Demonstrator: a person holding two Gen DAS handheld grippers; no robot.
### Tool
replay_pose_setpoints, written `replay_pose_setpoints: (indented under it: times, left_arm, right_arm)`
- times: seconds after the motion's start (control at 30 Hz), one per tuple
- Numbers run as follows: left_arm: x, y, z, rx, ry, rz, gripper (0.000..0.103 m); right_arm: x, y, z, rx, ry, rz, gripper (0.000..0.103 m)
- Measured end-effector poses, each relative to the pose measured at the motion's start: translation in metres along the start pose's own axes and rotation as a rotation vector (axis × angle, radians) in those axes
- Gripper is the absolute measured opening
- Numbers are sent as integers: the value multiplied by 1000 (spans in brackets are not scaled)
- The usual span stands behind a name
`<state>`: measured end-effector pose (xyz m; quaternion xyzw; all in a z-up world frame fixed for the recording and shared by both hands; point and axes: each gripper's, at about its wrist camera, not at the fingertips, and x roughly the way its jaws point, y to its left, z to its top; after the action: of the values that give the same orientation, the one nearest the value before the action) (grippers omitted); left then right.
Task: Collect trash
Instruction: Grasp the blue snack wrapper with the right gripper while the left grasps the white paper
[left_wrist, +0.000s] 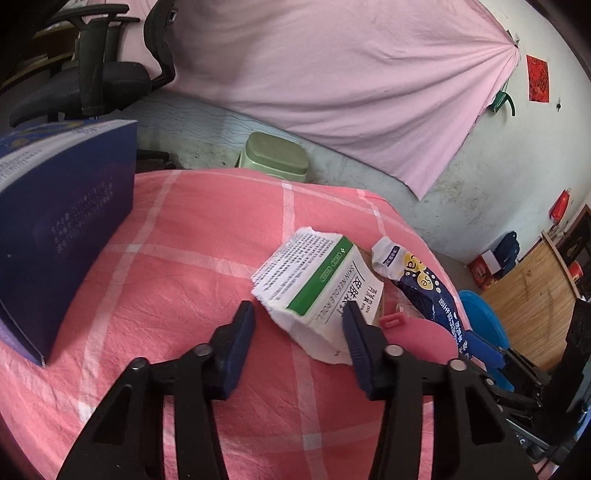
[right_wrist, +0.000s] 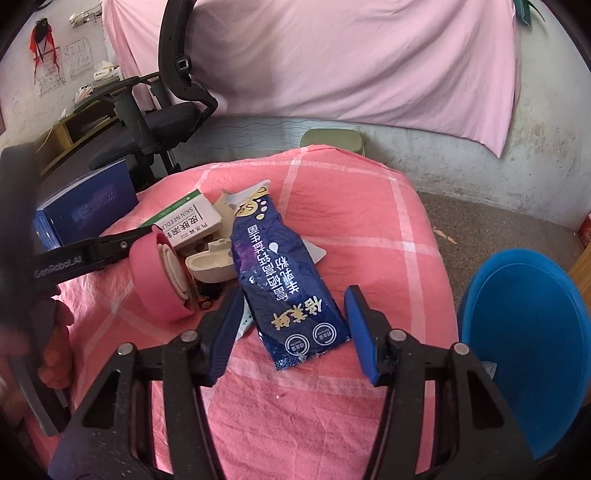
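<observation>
Gripper pair: right gripper (right_wrist: 293, 325) open astride blue pouch (right_wrist: 286, 280); left gripper (left_wrist: 299, 343) open near white carton (left_wrist: 317, 291), both positioned for pickup.

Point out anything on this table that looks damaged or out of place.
The white and green carton is torn open, its end ragged. The blue pouch lies crumpled with its top ripped. A pink case gapes open, tipped on its side beside them.
</observation>
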<state>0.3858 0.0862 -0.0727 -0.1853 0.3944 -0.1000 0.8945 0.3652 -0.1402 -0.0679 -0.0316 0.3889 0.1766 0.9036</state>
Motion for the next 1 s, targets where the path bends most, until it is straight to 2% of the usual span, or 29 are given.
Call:
replay_pose_setpoints:
  times: [0.2, 0.57, 0.63, 0.8, 1.0]
  left_arm:
    - [2, 6, 3, -32, 14, -45, 16]
    - [-12, 0, 2, -14, -47, -73, 5]
    - [-16, -4, 0, -7, -66, -69, 4]
    - [-29, -13, -6, 16, -120, -62, 1]
    - [-55, -32, -21, 103, -224, -38, 0]
  right_arm:
    - [0, 0, 1, -4, 1, -9, 77]
    - [-1, 2, 1, -10, -8, -9, 73]
    - [-2, 2, 1, -13, -15, -3, 64]
    - [-9, 8, 0, -35, -42, 9, 55]
    - [-22, 7, -3, -43, -104, -5, 45]
